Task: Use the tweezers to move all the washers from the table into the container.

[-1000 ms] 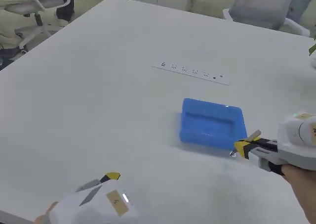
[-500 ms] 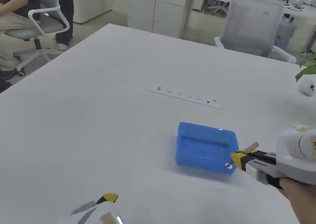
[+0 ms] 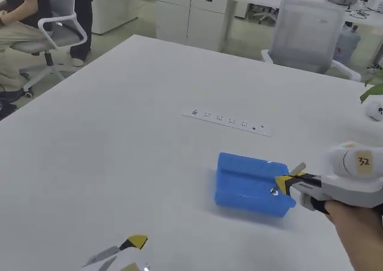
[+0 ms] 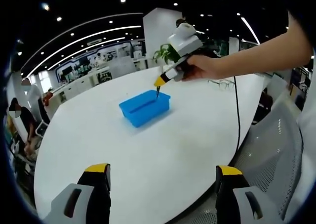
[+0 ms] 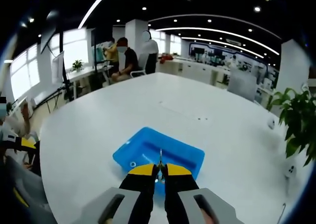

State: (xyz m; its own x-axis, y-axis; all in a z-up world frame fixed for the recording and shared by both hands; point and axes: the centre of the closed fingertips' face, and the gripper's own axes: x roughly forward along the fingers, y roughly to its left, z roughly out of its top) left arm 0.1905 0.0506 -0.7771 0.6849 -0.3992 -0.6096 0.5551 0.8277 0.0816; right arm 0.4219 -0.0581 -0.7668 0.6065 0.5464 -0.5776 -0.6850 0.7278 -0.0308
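right gripper (image 3: 286, 183) clamping tweezers (image 3: 275, 190), tips over container (image 3: 242, 176)

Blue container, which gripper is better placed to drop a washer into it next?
Right, probably. The right gripper is shut on the tweezers, whose tips hang over the blue container. The left gripper is open, holds nothing, and sits well away from it.

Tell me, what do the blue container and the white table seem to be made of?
The blue container looks like moulded plastic: uniform saturated colour, rounded corners, a slight sheen. The table has a smooth, matte white top, probably laminate; its core cannot be told.
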